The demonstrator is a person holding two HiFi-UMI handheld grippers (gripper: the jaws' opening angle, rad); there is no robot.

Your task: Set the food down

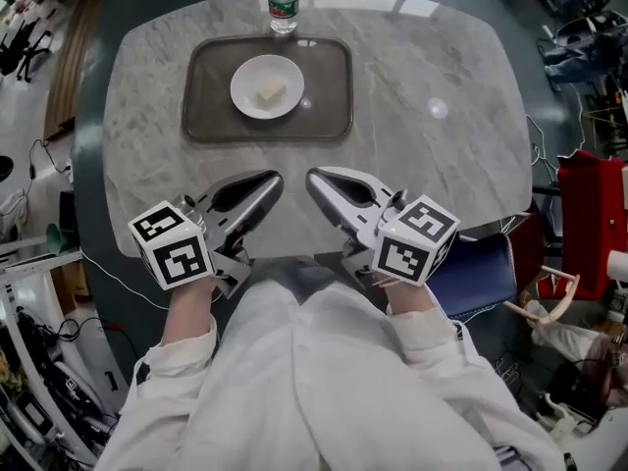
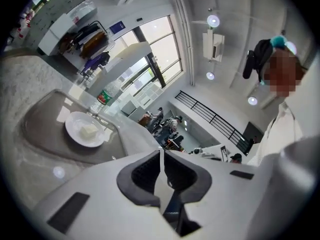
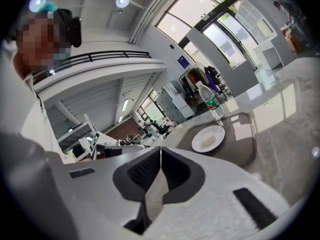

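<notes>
A pale piece of food lies on a white plate that sits on a grey tray at the far side of the marble table. The same plate with the food shows in both gripper views. My left gripper rests near the table's front edge, shut and holding nothing. My right gripper lies beside it, also shut and holding nothing. Both are well short of the tray.
A water bottle with a green label stands just behind the tray. My white sleeves fill the lower part of the head view. A red chair and cables crowd the floor at the right.
</notes>
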